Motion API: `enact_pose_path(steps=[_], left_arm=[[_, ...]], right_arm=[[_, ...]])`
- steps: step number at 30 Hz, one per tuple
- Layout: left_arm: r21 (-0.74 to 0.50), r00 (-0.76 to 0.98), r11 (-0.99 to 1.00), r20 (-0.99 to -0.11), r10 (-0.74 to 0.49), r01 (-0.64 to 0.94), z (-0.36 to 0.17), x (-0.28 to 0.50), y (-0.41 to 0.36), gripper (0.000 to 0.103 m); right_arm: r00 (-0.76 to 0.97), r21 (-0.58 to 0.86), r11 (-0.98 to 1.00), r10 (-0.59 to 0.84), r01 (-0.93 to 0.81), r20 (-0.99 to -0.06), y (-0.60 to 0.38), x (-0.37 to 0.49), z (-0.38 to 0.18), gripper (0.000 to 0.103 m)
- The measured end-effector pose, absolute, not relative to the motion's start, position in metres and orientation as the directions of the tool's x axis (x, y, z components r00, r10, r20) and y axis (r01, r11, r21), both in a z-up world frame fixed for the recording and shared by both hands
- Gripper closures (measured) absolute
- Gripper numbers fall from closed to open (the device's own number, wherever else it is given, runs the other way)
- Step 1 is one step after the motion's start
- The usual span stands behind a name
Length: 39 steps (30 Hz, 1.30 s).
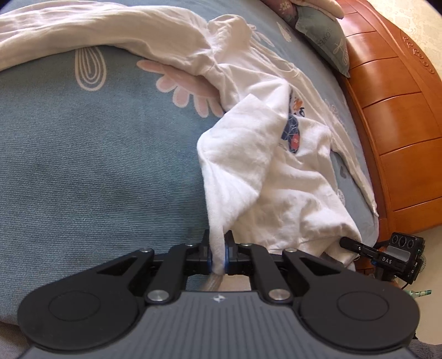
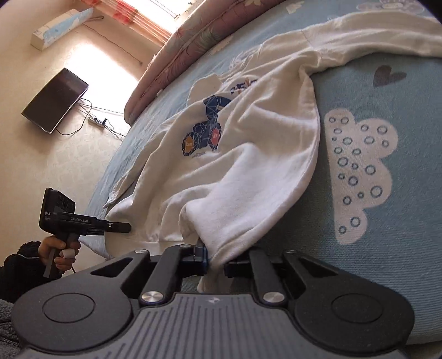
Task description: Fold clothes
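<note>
A white long-sleeved shirt [image 1: 298, 176] with a blue hexagon print lies rumpled on the blue patterned bedsheet [image 1: 96, 171]. In the left wrist view my left gripper [image 1: 218, 255] is shut on a bunched fold of the shirt's hem, which rises a little off the bed. One sleeve [image 1: 110, 30] stretches away to the upper left. In the right wrist view my right gripper [image 2: 216, 263] is shut on another part of the shirt [image 2: 248, 171] near its lower edge. Each view shows the other gripper at the hem: the right gripper [image 1: 349, 243], and the left gripper [image 2: 121, 227] held by a hand [image 2: 59, 250].
An orange wooden bed board [image 1: 395, 116] curves along the right side, with a grey-green pillow [image 1: 323, 38] against it. A pink quilt [image 2: 193, 41] lies at the bed's far edge. A TV [image 2: 55, 100] and an air conditioner [image 2: 60, 24] hang on the wall.
</note>
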State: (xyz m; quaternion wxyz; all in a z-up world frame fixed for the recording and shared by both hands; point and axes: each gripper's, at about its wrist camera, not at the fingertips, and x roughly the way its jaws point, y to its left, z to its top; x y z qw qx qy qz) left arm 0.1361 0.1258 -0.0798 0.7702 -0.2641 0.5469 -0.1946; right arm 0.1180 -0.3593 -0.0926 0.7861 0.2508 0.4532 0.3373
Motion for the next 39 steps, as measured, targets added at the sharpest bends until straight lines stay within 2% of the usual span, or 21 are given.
enact_pose_path(steps=[3,6,9,11,14,16,17,19,23,27,31,33,37,39], left_arm=[[-0.645,0.34,0.762,-0.706,-0.621,0.052,-0.055,0.127,0.126,0.097],[-0.626,0.317,0.776,-0.723,-0.613,0.072,-0.048,0.119,0.125,0.097],[-0.598,0.244,0.802,-0.775,-0.584,0.02,-0.067,0.118,0.128,0.092],[-0.545,0.201,0.838,-0.824,-0.529,-0.03,-0.079,0.118,0.132,0.092],[-0.552,0.256,0.834,-0.808,-0.53,-0.014,-0.061,0.118,0.144,0.091],[-0.553,0.332,0.833,-0.783,-0.526,0.015,-0.039,0.125,0.152,0.08],[-0.549,0.362,0.836,-0.774,-0.519,0.025,-0.03,0.13,0.154,0.076],[-0.547,0.417,0.836,-0.753,-0.51,0.035,-0.016,0.148,0.154,0.072],[-0.595,0.477,0.804,-0.704,-0.526,0.01,-0.03,0.192,0.151,0.064],[-0.661,0.505,0.748,-0.663,-0.552,-0.05,-0.068,0.234,0.146,0.063],[-0.743,0.521,0.661,-0.607,-0.6,-0.105,-0.102,0.26,0.15,0.061],[-0.764,0.52,0.633,-0.593,-0.615,-0.124,-0.116,0.269,0.151,0.057],[-0.795,0.517,0.591,-0.565,-0.643,-0.135,-0.128,0.275,0.153,0.057],[-0.811,0.515,0.565,-0.552,-0.656,-0.15,-0.132,0.277,0.156,0.055]], right_arm=[[0.354,0.685,0.642,0.764,-0.344,-0.539,-0.379,0.115,-0.061,0.089],[0.304,0.694,0.622,0.783,-0.362,-0.542,-0.392,0.114,-0.044,0.089],[0.235,0.678,0.663,0.748,-0.318,-0.621,-0.392,0.117,-0.056,0.086],[0.202,0.612,0.748,0.66,-0.256,-0.723,-0.388,0.119,-0.076,0.081],[0.205,0.577,0.793,0.608,-0.195,-0.767,-0.397,0.116,-0.09,0.078],[0.249,0.592,0.782,0.623,-0.193,-0.742,-0.404,0.114,-0.08,0.073],[0.276,0.586,0.785,0.619,-0.201,-0.735,-0.406,0.114,-0.072,0.063],[0.329,0.583,0.785,0.619,-0.211,-0.713,-0.41,0.121,-0.058,0.051],[0.414,0.592,0.777,0.621,-0.213,-0.666,-0.412,0.141,-0.037,0.05],[0.457,0.606,0.771,0.618,-0.196,-0.64,-0.406,0.162,-0.037,0.047],[0.473,0.643,0.751,0.626,-0.151,-0.619,-0.401,0.195,-0.056,0.044],[0.476,0.64,0.757,0.614,-0.129,-0.63,-0.4,0.217,-0.068,0.043],[0.482,0.635,0.771,0.574,-0.046,-0.662,-0.406,0.268,-0.095,0.042],[0.489,0.689,0.725,0.602,-0.004,-0.631,-0.413,0.285,-0.105,0.042]])
